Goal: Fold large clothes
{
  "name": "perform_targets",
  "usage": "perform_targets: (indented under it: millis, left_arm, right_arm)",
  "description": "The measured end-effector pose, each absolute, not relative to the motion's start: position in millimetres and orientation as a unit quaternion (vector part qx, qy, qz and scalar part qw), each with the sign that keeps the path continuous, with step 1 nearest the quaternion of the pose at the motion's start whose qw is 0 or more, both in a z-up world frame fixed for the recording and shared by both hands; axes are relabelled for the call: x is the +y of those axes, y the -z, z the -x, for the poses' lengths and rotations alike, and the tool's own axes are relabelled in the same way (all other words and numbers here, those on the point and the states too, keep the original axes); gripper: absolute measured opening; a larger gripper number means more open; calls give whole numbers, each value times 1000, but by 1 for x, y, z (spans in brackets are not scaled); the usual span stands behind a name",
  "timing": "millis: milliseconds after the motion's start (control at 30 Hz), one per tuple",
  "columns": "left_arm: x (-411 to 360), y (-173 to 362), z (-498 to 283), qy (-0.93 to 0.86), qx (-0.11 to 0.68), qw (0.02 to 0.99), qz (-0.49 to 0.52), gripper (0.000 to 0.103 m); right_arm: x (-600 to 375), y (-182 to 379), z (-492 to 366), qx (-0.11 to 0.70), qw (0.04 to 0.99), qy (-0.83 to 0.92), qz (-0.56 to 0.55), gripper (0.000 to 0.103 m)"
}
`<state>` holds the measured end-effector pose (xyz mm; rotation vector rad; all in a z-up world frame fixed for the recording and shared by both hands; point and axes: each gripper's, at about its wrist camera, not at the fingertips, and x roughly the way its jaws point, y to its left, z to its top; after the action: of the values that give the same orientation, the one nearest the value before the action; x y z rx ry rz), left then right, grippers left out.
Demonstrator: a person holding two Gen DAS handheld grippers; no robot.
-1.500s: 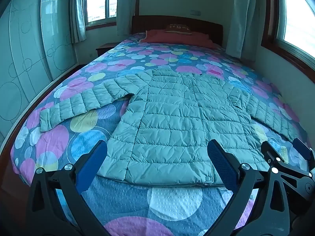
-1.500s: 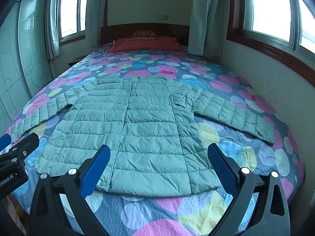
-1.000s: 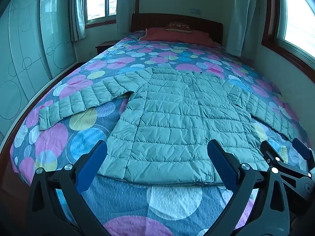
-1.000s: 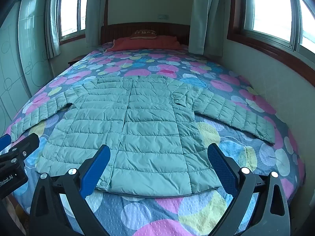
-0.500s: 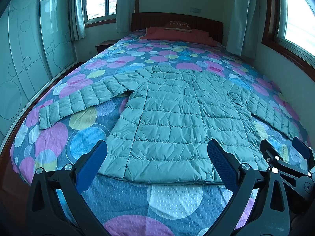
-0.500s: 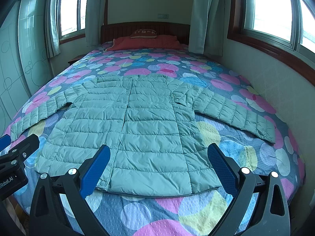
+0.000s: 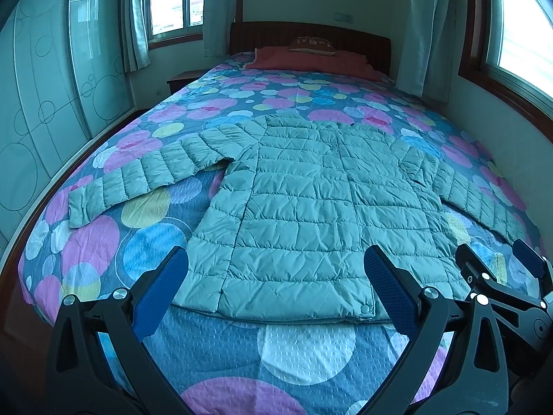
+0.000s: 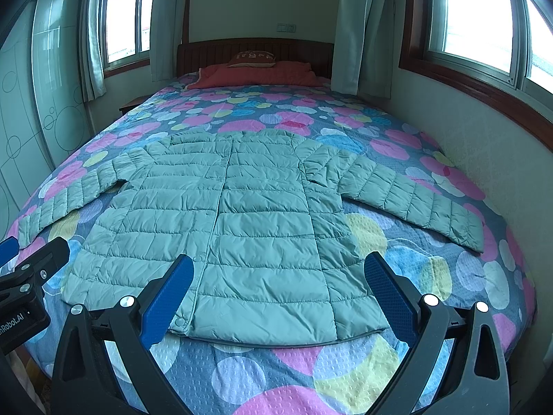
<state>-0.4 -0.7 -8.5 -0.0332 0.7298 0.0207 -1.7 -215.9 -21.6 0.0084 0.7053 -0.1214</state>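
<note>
A bedroom holds a bed (image 7: 242, 103) covered by a spread printed with pink, blue and yellow circles. A dark wooden headboard (image 8: 255, 50) stands at the far edge, with a red pillow (image 8: 255, 74) and a small brown cushion (image 8: 254, 58) in front of it. Curtained windows flank the bed on both sides.

The quilted green jacket (image 7: 300, 214) lies flat, front side up, on the near half of the bed. Its hem runs parallel to the near edge, and its collar points toward the headboard. The front closure is shut along the centre line. Both sleeves are spread outward: one sleeve (image 7: 138, 180) reaches toward the left edge of the bed, the other sleeve (image 8: 414, 200) toward the right edge.

The left gripper (image 7: 276, 290) is above the near edge of the bed, jaws wide apart, holding nothing. The right gripper (image 8: 276, 290) is just beside it, jaws likewise wide apart and empty. Neither gripper touches the jacket. The blue pads (image 8: 166, 297) face inward.
</note>
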Motion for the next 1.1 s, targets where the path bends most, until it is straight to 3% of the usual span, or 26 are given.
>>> perform_targets:
  millis: [1100]
  left_arm:
    - [-3, 10, 1, -10, 360, 933, 15, 101]
  right_arm:
    - [-216, 23, 1, 347, 936, 59, -4, 98]
